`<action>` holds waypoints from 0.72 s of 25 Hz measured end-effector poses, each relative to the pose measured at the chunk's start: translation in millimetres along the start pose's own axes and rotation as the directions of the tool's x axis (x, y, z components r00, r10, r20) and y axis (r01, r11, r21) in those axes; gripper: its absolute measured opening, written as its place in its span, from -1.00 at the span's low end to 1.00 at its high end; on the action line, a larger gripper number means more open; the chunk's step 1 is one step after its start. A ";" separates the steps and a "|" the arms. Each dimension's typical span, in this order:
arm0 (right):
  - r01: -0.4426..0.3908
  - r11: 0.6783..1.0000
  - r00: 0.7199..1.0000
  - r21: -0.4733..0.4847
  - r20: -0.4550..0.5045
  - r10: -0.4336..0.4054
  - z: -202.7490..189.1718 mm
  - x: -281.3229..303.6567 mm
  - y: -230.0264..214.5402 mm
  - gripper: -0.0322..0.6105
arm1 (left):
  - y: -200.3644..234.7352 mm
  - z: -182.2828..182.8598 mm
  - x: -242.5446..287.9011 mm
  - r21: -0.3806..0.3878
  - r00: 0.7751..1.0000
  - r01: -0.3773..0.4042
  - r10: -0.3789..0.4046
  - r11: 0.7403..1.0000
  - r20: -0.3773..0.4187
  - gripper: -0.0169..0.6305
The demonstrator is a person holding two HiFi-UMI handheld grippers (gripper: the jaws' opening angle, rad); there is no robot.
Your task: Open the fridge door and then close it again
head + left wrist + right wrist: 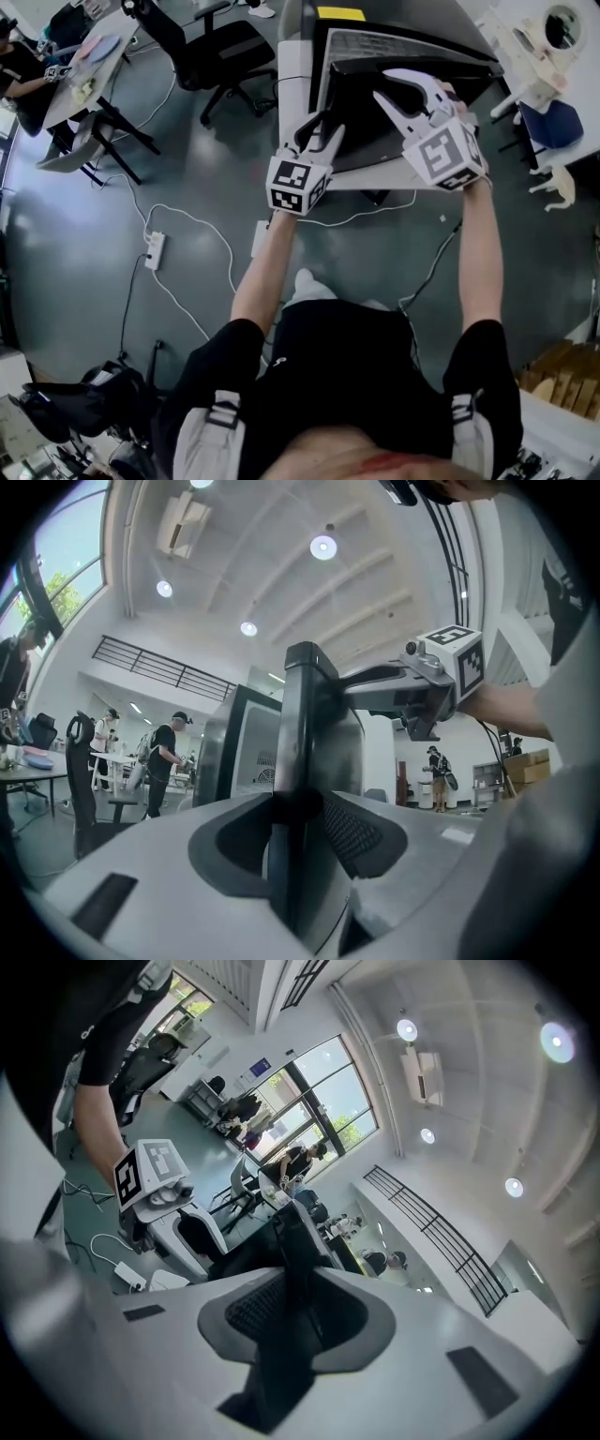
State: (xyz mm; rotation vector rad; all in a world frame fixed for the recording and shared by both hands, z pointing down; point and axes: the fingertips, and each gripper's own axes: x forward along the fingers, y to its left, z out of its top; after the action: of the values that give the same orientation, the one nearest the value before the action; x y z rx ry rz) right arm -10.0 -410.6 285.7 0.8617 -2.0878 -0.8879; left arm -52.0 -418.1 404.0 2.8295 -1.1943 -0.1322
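Note:
A small fridge (394, 28) stands in front of me, and its black door (375, 131) hangs partly open. My left gripper (322, 131) sits at the door's left edge, level. In the left gripper view the door's edge (309, 724) fills the gap of the left gripper (298, 808), and both pads lie against it. My right gripper (384, 84) reaches over the door's top further right and tilts slightly down. In the right gripper view the dark door panel (295, 1232) runs between the jaws of the right gripper (291, 1307) and touches the pads.
A black office chair (220, 47) stands to the fridge's left. A power strip (155, 248) and white cables lie on the grey floor. A table (89, 66) with a seated person is at far left. A white table (544, 47) with objects is at right.

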 end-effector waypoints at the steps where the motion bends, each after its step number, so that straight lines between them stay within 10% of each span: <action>1: -0.003 1.000 1.000 -0.002 0.012 0.003 0.3 -8.7 3.8 -0.69 | -9.0 -0.5 -5.6 0.001 1.000 -0.006 0.006 1.000 -0.001 -0.44; 18: -0.064 0.996 0.977 -0.066 0.201 0.076 -29.1 -182.2 64.5 -0.67 | -212.7 -22.7 -69.5 0.074 0.992 -0.097 0.103 0.993 -0.071 -0.47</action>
State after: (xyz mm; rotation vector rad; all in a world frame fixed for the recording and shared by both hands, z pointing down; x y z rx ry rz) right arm 91.2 -243.5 290.3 0.6855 -2.2391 -1.0316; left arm 53.5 -219.6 409.9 2.7980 -1.3470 0.0205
